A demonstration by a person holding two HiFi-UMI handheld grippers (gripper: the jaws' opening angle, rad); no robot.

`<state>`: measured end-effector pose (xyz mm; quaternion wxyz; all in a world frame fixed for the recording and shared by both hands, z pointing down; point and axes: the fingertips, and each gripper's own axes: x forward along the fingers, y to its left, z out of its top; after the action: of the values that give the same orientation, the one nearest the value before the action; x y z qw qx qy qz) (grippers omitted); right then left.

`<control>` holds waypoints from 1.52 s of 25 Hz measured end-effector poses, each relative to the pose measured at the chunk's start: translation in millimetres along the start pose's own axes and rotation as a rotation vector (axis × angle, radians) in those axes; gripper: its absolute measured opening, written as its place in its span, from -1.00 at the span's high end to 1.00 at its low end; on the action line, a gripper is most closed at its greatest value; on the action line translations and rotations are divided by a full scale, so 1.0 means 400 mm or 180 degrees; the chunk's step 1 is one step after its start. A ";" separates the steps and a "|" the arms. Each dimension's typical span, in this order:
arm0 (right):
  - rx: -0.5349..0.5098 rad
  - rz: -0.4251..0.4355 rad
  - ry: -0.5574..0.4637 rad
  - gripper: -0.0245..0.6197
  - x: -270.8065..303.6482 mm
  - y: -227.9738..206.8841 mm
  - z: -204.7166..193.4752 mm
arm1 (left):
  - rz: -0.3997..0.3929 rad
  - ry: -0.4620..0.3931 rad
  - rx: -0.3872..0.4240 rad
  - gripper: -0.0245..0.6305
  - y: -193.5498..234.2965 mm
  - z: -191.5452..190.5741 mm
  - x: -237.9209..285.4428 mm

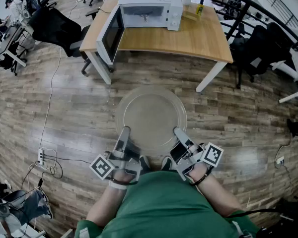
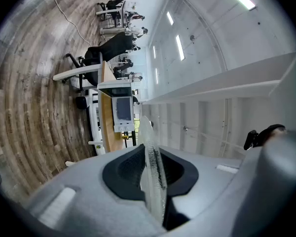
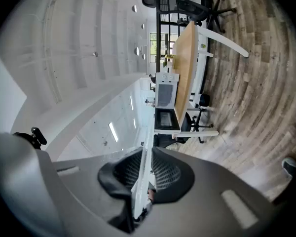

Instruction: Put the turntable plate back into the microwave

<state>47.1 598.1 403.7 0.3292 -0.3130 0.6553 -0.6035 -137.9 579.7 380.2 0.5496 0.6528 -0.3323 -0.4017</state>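
The left gripper (image 2: 150, 174) was pinched onto the near-left rim of the clear round glass turntable plate (image 1: 151, 115). The right gripper (image 3: 143, 171) was clamped on its near-right rim. The plate's thin edge ran between each pair of dark ribbed pads (image 3: 165, 174). The plate was held flat in the air just ahead of the person's green shirt (image 1: 161, 202), well apart from the white microwave oven (image 1: 150, 6), whose door (image 1: 111, 33) hung open to the left. Bare grey-brown wooden plank floor (image 1: 64, 108) lay between the plate and the light wooden table (image 1: 188, 36) on white legs. Black office chairs (image 1: 54, 26) stood off both table ends. A white power strip (image 1: 40, 156) lay on the floor, far left.
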 end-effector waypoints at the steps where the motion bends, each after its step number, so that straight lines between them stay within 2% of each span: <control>1: 0.0002 -0.0010 0.0000 0.78 -0.001 -0.001 -0.001 | 0.0002 0.0000 0.0005 0.78 0.002 0.000 -0.001; 13: -0.0044 -0.0015 0.0038 0.78 -0.006 0.010 -0.020 | -0.0012 -0.0003 0.0007 0.78 -0.005 0.003 -0.020; 17: -0.0305 0.0003 0.0086 0.76 -0.003 0.028 -0.035 | -0.0078 0.0002 0.0007 0.78 -0.018 0.008 -0.030; 23: -0.0704 0.0000 0.0203 0.73 0.013 0.062 -0.058 | -0.0224 0.0099 0.0175 0.78 -0.058 0.036 -0.032; 30: -0.1127 0.0059 0.0263 0.71 0.058 0.099 -0.075 | -0.0311 0.0352 0.0667 0.73 -0.073 0.078 -0.033; 34: -0.1554 0.0002 0.0319 0.69 0.088 0.118 -0.090 | -0.0183 0.0580 0.1313 0.68 -0.062 0.119 -0.040; 38: -0.1820 -0.0016 0.0319 0.68 0.109 0.129 -0.099 | -0.0199 0.0712 0.1587 0.65 -0.059 0.140 -0.034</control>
<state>-11.1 590.1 352.0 0.1933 -0.3645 0.8135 -0.4099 -194.2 570.6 354.9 0.3925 0.8182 -0.3378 -0.2498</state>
